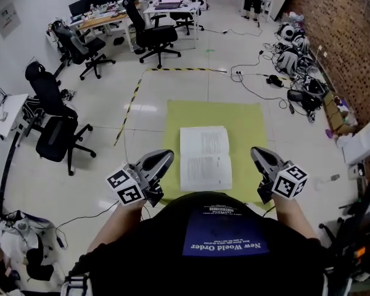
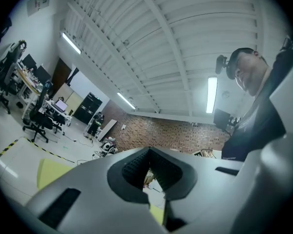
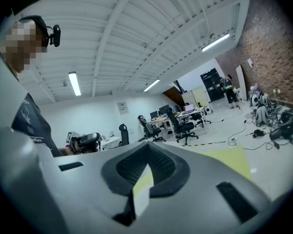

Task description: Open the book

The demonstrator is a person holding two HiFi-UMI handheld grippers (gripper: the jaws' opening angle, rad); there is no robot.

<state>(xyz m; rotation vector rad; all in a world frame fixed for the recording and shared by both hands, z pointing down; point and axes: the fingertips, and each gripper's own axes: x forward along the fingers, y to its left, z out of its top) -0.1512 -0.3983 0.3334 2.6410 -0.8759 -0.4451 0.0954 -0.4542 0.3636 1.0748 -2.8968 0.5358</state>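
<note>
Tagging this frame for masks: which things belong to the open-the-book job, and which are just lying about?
Job:
- book, lying open on the yellow mat
- left gripper and right gripper, both shut, empty, clear of the book

Lying about:
- office chairs
- desks
- floor cables
- gear by the brick wall
- striped floor tape

The head view looks steeply down on the yellow mat (image 1: 246, 113); both gripper views face roughly level across it.

Matt white paper book (image 1: 205, 158), matt yellow-green mat (image 1: 246, 122), glossy pale floor (image 1: 191, 85), rough brick wall (image 1: 351, 23)
</note>
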